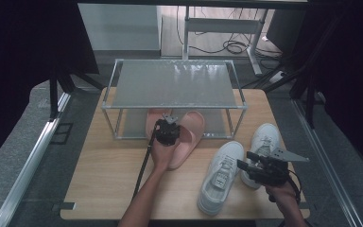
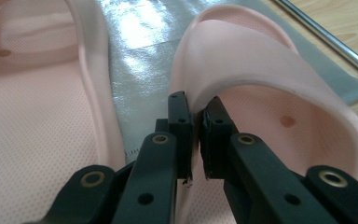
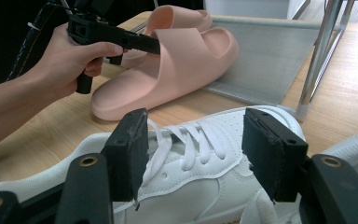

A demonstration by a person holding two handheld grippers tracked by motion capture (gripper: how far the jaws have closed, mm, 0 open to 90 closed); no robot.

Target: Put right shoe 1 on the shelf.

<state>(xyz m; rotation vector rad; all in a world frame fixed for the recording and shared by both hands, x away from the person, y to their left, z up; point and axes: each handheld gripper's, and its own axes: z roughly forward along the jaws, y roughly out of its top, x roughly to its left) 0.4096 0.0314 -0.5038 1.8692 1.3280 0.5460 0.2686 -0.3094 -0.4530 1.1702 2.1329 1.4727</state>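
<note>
A pale wooden table (image 1: 108,189) stands in a dim room hemmed by black drapes, and at its far side sits a low metal shoe rack (image 1: 175,85) with two grey mesh shelves. The left tongs (image 2: 193,116) are pressed together on the edge of the strap of a pink slide sandal (image 1: 185,142), which lies with its toe on the rack's lower shelf and its heel out on the table; its mate (image 2: 37,93) already rests just beside it on that shelf. The step in hand looks like sliding this sandal fully under the top shelf. To do it well, the pinch should stay firm on the strap and the sandal should travel low and straight — parallel to its mate, with the sole flat and the strap passing under the rack's front rail. The right tongs (image 3: 191,149) are spread, hovering over the laces of a white sneaker (image 1: 220,177), with nothing gripped; a second white sneaker (image 1: 263,142) lies just beside it, nearer the table's right edge. No brand, label or writing can be read on the shoes, the rack or the tools — any marks are too small to tell.
</note>
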